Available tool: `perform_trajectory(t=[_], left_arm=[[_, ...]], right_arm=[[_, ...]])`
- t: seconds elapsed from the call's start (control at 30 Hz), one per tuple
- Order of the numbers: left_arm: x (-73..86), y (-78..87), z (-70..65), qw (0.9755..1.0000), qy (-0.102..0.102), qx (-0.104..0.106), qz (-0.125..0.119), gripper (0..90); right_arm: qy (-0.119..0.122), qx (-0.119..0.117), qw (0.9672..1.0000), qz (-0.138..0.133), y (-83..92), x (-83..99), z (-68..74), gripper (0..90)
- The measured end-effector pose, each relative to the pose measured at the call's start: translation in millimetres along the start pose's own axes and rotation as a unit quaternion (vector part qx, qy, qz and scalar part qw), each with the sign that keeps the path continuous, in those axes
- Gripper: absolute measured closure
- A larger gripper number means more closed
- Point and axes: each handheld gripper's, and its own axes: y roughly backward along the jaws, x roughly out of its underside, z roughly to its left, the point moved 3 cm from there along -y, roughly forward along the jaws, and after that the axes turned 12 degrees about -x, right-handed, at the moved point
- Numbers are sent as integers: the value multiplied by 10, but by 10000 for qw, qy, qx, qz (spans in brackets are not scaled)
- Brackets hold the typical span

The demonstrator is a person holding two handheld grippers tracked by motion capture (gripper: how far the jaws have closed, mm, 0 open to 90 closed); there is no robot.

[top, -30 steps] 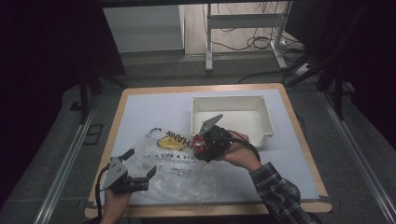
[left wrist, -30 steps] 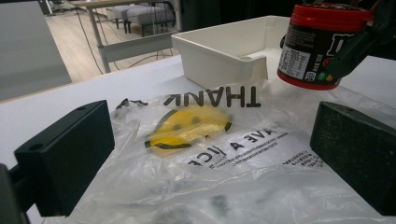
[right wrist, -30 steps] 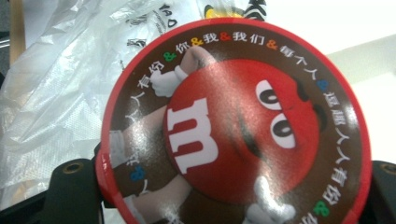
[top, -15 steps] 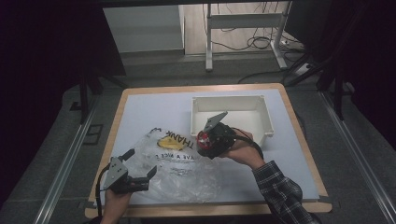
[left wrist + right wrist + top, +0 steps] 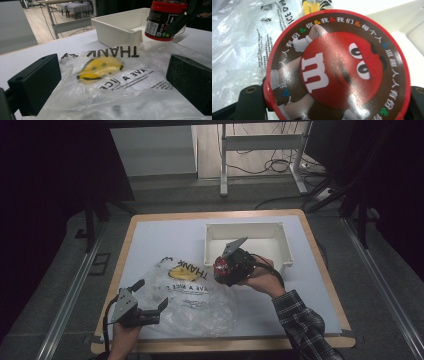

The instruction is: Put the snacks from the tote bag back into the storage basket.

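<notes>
- Two grippers in play; we go near to far in the high view.
- Nearest us: left gripper (image 5: 150, 307) low at the table's near-left edge, jaws spread, gripping nothing. Its jaws point across the table at the plastic bag (image 5: 192, 295).
- In the left gripper view the bag (image 5: 117, 75) lies flat between and beyond the two black jaws; pads don't look to press it. Smiley print and "THANK" lettering face up.
- Next out: right gripper (image 5: 226, 269) clenched on the candy jar (image 5: 223, 267), held off the table, just past the bag's far-right corner.
- Right gripper view: the jar's red lid (image 5: 337, 67) faces the camera, so we judge the jar's long axis runs along the jaws, one jaw on each side of it.
- Left gripper view shows the jar (image 5: 163, 20) hanging in the air in front of the tray's near wall, not inside.
- Farthest: white tray (image 5: 282, 232), open, just behind the jar.
- Key relation: jar sits between bag and tray, touching neither as far as we can tell. Tray lies straight ahead of the right hand, bag back toward the left one. Right hand is the nearer to both jar and tray.
- Our guess: next move is a short carry forward over the tray's near wall.
</notes>
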Motion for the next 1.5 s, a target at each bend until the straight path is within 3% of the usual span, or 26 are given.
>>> perform_trajectory(t=[0.2, 1.1, 1.5], left_arm=[[1, -2, 0, 10000, -9, -7, 6, 0], [5, -6, -9, 10000, -68, -20, 8, 0], [4, -4, -4, 10000, -61, -34, -1, 0]], right_arm=[[81, 9, 10000, 10, 6, 12, -38, 258], [37, 87, 9999, 81, 49, 50, -355, 259], [93, 113, 9998, 154, -54, 2, -501, 258]])
